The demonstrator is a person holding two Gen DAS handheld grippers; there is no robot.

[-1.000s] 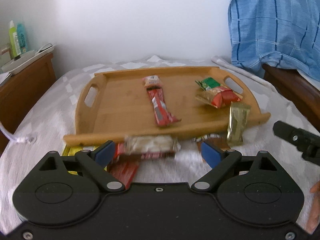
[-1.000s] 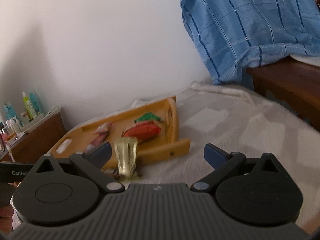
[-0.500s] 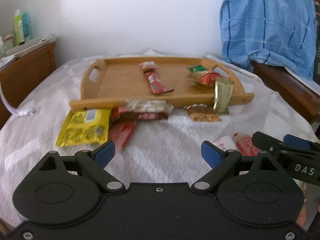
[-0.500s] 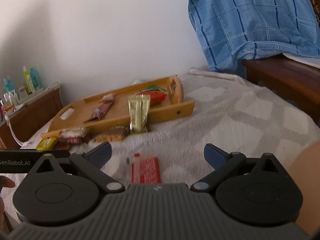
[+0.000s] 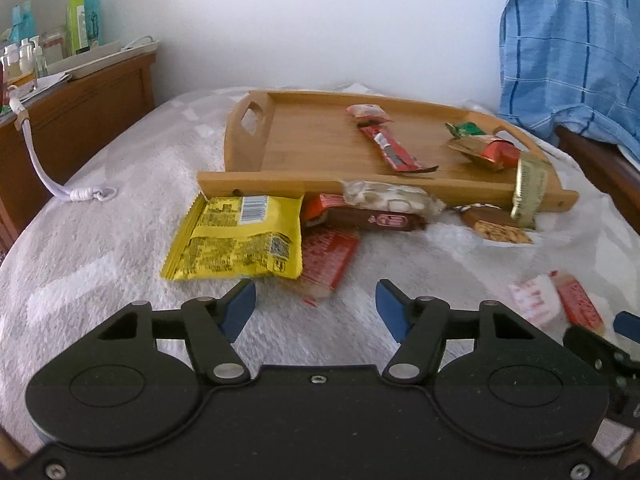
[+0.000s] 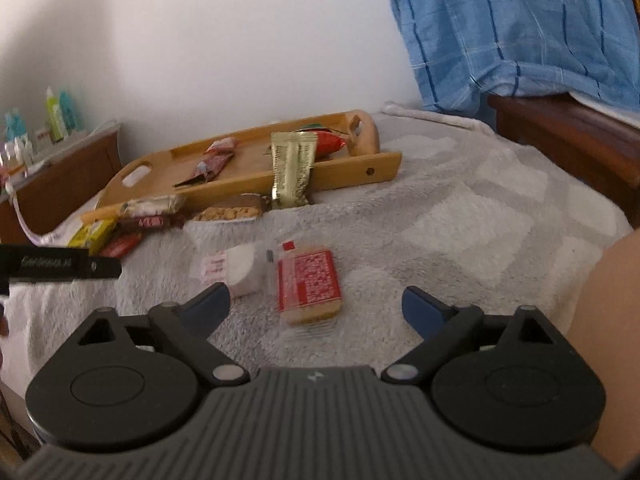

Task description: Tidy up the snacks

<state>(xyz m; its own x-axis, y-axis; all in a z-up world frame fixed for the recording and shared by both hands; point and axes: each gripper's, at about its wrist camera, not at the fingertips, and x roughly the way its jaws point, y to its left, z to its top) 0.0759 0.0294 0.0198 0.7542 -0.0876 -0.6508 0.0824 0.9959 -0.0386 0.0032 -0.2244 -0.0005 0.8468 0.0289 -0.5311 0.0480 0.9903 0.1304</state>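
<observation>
bed blanket (image 6: 460, 216): soft, fluffy pile under everything; fingers pushing down for a flat packet could dig into it and drag cloth along with the wrapper.
wooden tray (image 5: 304, 148): the landmark, lying on the bed; a few snacks are in it, the rest sit outside its near rail.
yellow packet (image 5: 240, 236): just outside the tray's near rail, overlapping a red wrapper (image 5: 326, 260); lifting one may drag the other.
gold bar (image 6: 292, 170): leans on the tray's near rail near its right end; a bump would likely tip it onto the blanket.
red cracker pack (image 6: 308, 282): well in front of the tray; slick film, it may slip.
left gripper (image 5: 314, 306): fingers closing, nothing between them; it may close short of the wrapper.
right gripper (image 6: 316, 304): fingers wide but closing, the cracker pack just ahead and unpressed.
</observation>
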